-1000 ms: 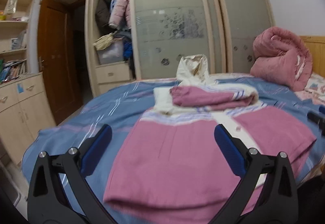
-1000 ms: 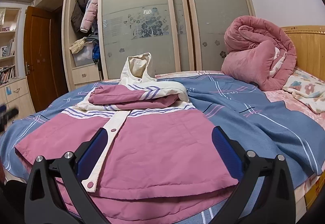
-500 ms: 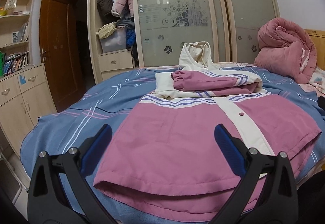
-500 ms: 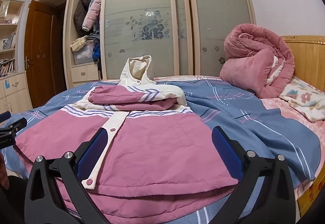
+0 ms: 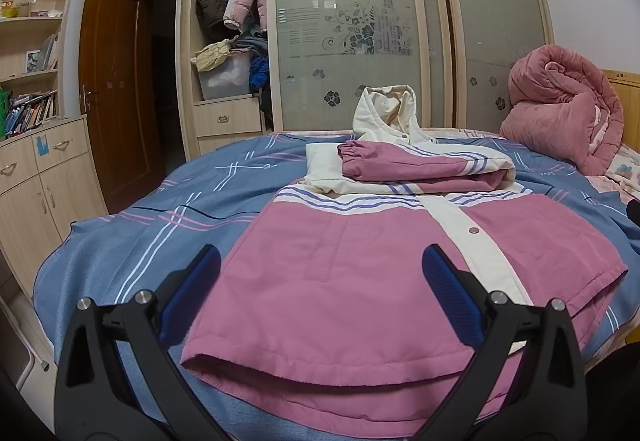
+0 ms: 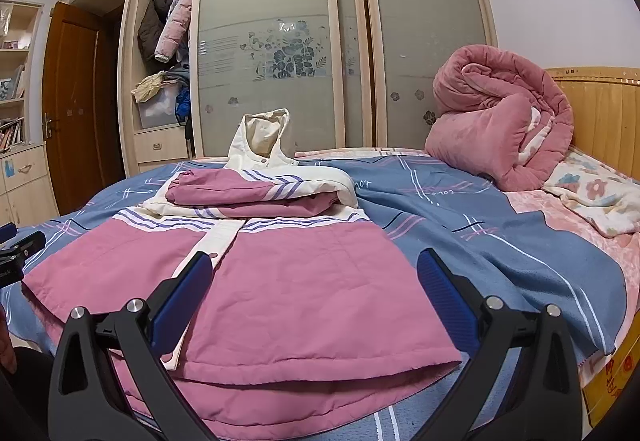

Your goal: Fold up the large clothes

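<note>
Both tongs hang wide open and empty over the near edge of the bed (image 5: 120, 241): the left tongs (image 5: 320, 293) face the hem's left corner, the right tongs (image 6: 314, 293) its right corner. Ahead of them the pink hooded jacket (image 5: 360, 261) lies flat on the blue bedcover, its long axis running straight away, hem nearest, sleeves (image 6: 256, 193) folded across the chest, cream hood (image 6: 264, 137) farthest. Neither side looks nearer; a lift of the hem toward the hood would likely need both together.
</note>
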`<act>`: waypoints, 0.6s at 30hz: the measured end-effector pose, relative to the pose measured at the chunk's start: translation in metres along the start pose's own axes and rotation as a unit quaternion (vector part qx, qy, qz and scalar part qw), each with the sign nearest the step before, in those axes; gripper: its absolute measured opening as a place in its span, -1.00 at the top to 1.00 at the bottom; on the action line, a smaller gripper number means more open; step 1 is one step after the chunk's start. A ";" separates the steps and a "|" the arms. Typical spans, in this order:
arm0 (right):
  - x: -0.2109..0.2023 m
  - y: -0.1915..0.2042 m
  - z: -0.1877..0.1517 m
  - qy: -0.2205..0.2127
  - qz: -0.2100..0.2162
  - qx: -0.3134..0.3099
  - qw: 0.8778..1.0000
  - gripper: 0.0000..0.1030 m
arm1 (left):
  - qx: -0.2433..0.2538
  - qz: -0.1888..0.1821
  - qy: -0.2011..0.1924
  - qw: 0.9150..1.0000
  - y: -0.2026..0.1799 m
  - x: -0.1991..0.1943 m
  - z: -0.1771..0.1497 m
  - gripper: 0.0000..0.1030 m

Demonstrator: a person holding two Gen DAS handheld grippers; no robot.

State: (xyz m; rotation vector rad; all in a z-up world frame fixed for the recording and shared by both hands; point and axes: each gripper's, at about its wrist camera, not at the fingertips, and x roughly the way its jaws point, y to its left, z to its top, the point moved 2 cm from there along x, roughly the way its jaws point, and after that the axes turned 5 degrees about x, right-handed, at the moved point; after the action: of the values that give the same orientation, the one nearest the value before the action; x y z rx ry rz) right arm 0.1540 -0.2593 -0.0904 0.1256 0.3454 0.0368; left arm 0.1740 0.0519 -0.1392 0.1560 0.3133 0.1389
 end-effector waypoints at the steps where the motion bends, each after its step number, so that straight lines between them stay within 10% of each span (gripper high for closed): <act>1: 0.000 0.000 0.000 0.000 0.000 0.000 1.000 -0.97 | 0.000 0.000 0.000 1.000 0.000 0.000 0.000 -0.96; 18: -0.005 -0.006 0.005 0.004 -0.007 0.005 1.000 -0.97 | 0.009 0.007 -0.004 1.000 0.005 -0.012 0.004 -0.96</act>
State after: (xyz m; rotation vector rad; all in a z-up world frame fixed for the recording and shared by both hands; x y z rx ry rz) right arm 0.1511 -0.2665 -0.0851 0.1321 0.3551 0.0223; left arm 0.1632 0.0547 -0.1309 0.1771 0.3066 0.1488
